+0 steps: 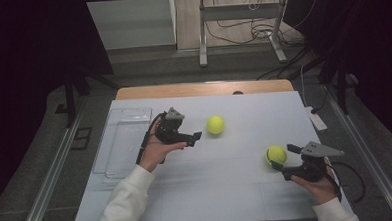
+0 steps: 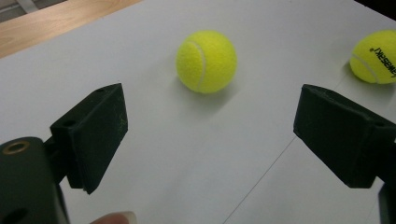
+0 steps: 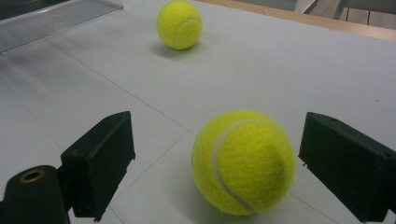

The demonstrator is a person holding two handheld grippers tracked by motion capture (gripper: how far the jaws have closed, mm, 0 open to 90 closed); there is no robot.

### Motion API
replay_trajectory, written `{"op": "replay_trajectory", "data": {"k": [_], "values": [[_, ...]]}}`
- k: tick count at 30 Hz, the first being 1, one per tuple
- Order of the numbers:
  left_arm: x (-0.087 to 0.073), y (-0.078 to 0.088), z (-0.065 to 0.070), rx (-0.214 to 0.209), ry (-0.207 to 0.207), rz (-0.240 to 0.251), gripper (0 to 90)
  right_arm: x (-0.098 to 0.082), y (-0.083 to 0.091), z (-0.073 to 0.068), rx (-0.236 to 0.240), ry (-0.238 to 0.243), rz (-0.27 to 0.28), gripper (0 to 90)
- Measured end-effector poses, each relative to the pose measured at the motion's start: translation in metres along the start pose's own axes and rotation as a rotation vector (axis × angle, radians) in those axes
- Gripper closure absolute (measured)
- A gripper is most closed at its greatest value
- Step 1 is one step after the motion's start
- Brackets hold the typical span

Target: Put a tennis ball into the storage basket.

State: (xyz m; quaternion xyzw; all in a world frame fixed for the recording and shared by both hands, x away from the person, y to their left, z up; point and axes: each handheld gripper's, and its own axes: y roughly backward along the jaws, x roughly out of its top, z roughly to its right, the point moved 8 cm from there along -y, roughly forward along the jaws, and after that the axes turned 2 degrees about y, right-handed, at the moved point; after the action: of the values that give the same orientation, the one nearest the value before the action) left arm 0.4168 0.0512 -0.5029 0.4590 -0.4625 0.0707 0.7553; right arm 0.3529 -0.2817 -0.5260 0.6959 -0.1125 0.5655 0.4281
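Two tennis balls [image 1: 215, 124] [image 1: 276, 154], one clear tray [image 1: 121, 141]

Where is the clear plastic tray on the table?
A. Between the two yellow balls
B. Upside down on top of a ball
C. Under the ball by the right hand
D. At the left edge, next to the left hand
D: in the high view the clear tray lies at the table's left edge beside the left hand, apart from both balls.
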Motion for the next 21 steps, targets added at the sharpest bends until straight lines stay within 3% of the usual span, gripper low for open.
{"op": "replay_trajectory", "data": {"k": [21], "values": [[0.009, -0.028, 0.01, -0.022, -0.014, -0.038, 10.8, 0.0, -0.001, 0.0, 0.004, 0.003, 0.001, 10.8]]}}
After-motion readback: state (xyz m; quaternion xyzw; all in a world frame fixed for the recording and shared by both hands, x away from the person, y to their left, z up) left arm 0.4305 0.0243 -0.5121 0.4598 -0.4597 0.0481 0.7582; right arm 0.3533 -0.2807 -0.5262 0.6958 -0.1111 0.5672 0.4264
